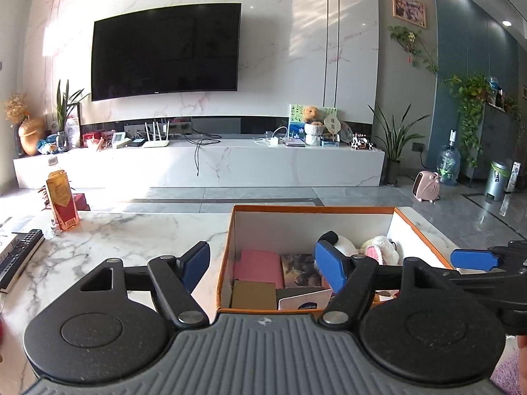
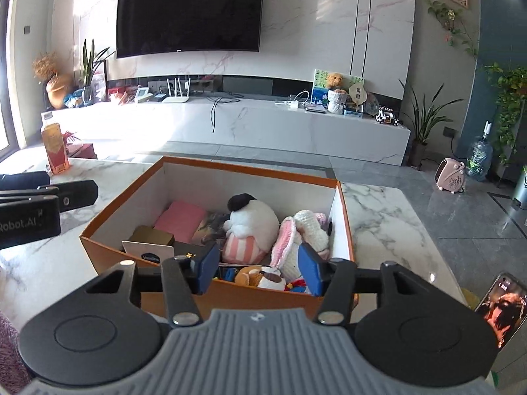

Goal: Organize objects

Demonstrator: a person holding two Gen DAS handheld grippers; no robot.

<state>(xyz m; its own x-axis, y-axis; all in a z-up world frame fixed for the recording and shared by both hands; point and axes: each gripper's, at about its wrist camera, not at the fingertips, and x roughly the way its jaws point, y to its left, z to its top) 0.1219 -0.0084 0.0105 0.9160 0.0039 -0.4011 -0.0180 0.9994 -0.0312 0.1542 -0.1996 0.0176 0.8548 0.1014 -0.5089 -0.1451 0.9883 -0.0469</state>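
An open orange cardboard box (image 1: pixel 227 247) (image 2: pixel 108 247) stands on the marble table. Inside lie a pink cloth (image 2: pixel 179 219), a tan small box (image 2: pixel 151 235), a white Vaseline card (image 2: pixel 148 251), a white plush with a black cap (image 2: pixel 253 220), a pink-and-white bunny plush (image 2: pixel 303 230) and a brown-and-white plush (image 2: pixel 263 276). My left gripper (image 1: pixel 262 268) is open and empty, straddling the box's near left corner. My right gripper (image 2: pixel 258 268) is open and empty, just over the box's near wall. The right gripper also shows in the left wrist view (image 1: pixel 474 258).
An orange drink bottle (image 1: pixel 61 197) stands at the table's far left. A black remote (image 1: pixel 19 256) lies at the left edge. A phone (image 2: pixel 502 306) lies on the table at the right. Beyond the table are the floor, TV cabinet and a pink heater (image 2: pixel 451 171).
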